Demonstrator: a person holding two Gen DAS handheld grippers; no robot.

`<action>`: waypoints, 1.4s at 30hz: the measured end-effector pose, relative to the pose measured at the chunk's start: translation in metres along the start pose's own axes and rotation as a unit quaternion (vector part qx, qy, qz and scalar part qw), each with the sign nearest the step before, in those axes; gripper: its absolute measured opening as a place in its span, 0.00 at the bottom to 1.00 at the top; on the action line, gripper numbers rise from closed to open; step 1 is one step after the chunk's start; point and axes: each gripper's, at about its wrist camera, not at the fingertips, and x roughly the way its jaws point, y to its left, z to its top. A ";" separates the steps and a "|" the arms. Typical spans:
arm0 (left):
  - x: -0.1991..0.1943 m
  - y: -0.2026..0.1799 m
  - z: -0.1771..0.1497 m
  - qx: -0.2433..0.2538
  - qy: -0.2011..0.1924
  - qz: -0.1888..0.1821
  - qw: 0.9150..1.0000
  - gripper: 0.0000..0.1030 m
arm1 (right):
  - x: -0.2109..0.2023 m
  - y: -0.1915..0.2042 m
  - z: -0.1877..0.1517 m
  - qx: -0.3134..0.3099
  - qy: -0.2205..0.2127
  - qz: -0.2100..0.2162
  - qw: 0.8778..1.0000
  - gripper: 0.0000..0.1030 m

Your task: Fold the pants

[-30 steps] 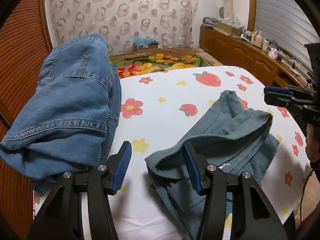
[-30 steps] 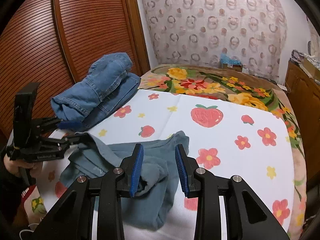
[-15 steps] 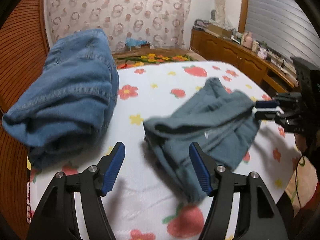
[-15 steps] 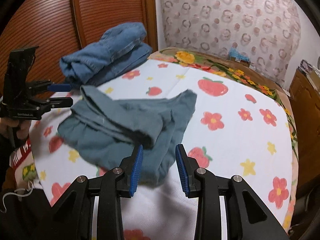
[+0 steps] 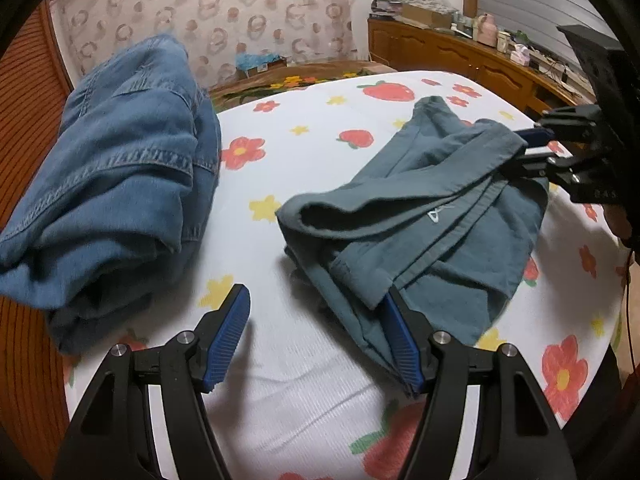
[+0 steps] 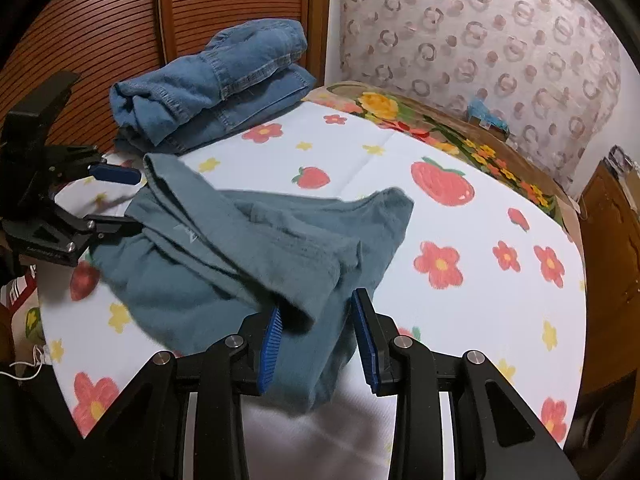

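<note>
Crumpled teal cotton pants [image 5: 420,216] beside folded denim jeans [image 5: 112,168]; left gripper [image 5: 316,340] just spread wide, empty; right gripper [image 6: 316,340] parted, gripping nothing.

Soft, even indoor light, faint shadows, slight motion blur, and heavy fisheye bending (black corners).

Bare sheet on the bed [image 6: 460,220] lies open from the 12 to the 3 o'clock side of the crumpled teal pants [image 6: 248,248], free passage for a hand-held gripper. At 11 o'clock a stack of folded jeans [image 6: 212,84] blocks the corner against the slatted wardrobe door [image 6: 100,20]. Between jeans and pants runs a narrow clear strip of sheet.
</note>
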 end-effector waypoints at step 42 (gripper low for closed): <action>-0.027 -0.002 0.023 -0.057 -0.084 -0.026 0.994 0.78 | -0.033 -0.008 -0.014 0.091 -0.049 0.006 0.995 0.34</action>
